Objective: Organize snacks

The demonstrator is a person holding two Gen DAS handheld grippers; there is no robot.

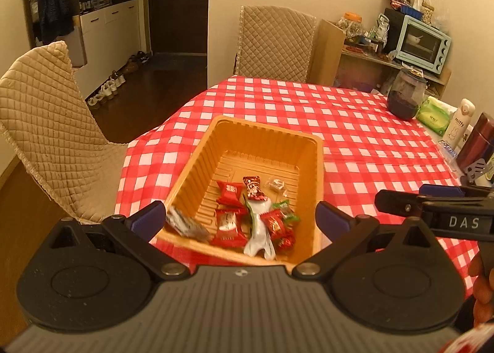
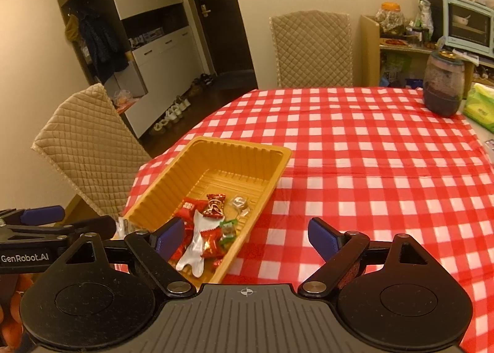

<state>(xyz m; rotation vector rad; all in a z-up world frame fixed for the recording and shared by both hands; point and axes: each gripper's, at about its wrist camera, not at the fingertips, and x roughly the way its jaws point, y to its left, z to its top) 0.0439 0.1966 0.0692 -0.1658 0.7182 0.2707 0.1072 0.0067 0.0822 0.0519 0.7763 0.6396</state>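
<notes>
An orange plastic tray rests on the red-checked tablecloth. Inside it lie several wrapped snacks: red candies, a white-and-green wrapper, a clear one and a green one. A silver packet sits at the tray's near left corner, beside my left finger. My left gripper hangs open over the tray's near end, holding nothing. My right gripper is open and empty, its left finger above the tray's near right corner.
Quilted chairs stand at the table's left and far sides. A dark jar, green tissue pack, white bottle and dark flask line the right edge. A shelf with a toaster oven stands behind.
</notes>
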